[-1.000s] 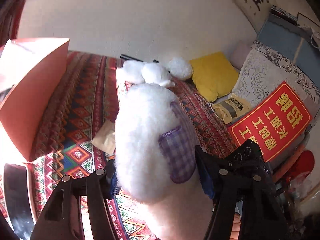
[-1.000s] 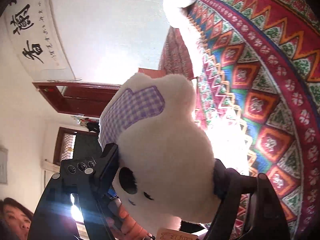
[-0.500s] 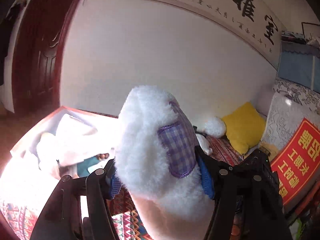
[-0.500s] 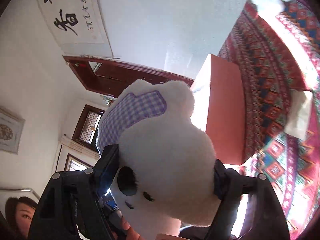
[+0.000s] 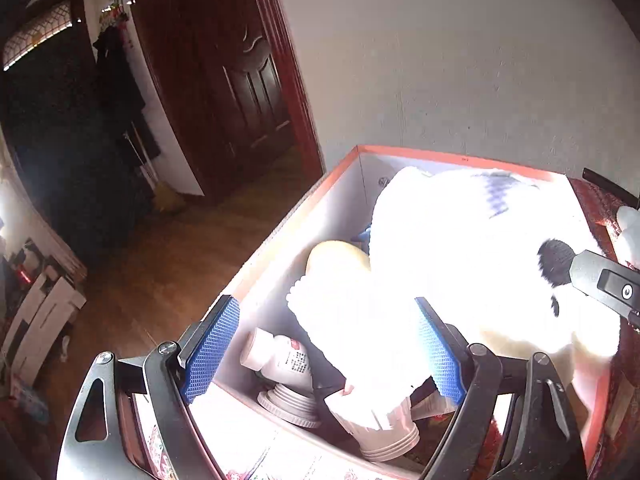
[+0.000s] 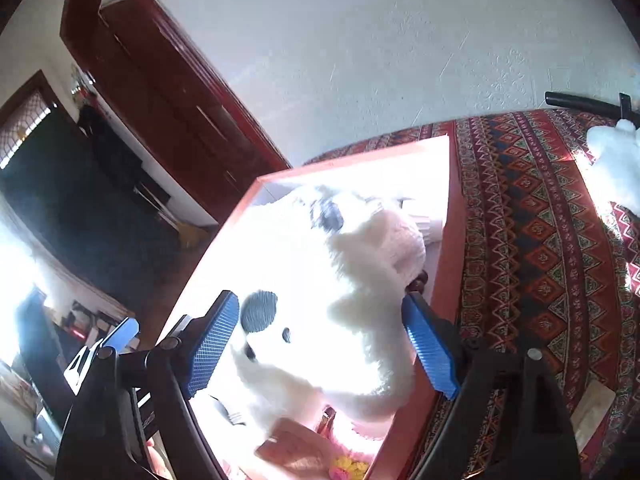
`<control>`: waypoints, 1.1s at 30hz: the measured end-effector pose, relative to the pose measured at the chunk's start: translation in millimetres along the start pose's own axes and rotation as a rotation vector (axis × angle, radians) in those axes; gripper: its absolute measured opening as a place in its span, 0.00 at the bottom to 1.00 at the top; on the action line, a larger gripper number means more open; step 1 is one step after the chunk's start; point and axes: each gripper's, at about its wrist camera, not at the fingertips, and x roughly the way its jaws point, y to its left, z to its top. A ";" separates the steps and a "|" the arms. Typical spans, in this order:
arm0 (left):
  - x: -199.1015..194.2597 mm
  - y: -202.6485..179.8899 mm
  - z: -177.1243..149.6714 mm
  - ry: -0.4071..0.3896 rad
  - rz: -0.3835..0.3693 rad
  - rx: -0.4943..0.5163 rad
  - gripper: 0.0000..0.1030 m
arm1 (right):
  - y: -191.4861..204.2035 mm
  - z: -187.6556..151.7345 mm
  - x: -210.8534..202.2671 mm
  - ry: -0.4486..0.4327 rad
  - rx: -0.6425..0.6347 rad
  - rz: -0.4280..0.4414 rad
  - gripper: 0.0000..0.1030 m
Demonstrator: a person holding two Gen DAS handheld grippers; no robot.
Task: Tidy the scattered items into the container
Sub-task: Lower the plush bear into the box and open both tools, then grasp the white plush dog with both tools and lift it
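A white plush dog (image 5: pixel 460 248) with black ears and a purple check patch lies on top of the things inside the orange box (image 5: pixel 280 236). My left gripper (image 5: pixel 324 320) hangs over the box's near end, its jaws opening, and the blue pads (image 5: pixel 212 344) stand clear of the plush. In the right wrist view my right gripper (image 6: pixel 320 304) straddles the plush's head (image 6: pixel 340 288) with its jaws opening too, and the fur no longer looks squeezed. A second white plush (image 6: pixel 616 168) lies on the patterned bedspread (image 6: pixel 540 260) outside the box.
The box also holds a white bottle (image 5: pixel 280 356), stacked paper cups (image 5: pixel 380 420) and a round lid (image 5: pixel 288 404). A black stick (image 6: pixel 580 102) lies by the wall. A dark red door (image 5: pixel 240 80) and wooden floor are past the bed's edge.
Both grippers carried the plush dog from above the bedspread to the orange box, tipped downward, then spread their jaws. The plush has dropped from between the pads into the box.
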 end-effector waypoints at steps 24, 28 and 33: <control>-135.2 -79.9 -0.7 -0.215 -0.503 -0.027 0.88 | -141.0 -37.8 -191.3 -0.291 0.222 0.022 0.87; -120.5 -178.8 0.2 -0.046 -0.747 0.013 0.89 | -248.3 -67.1 -233.3 -0.414 0.460 0.007 0.94; -44.5 -314.0 40.3 0.219 -0.903 -0.061 0.88 | -378.5 -35.9 -225.7 -0.511 0.821 0.260 0.95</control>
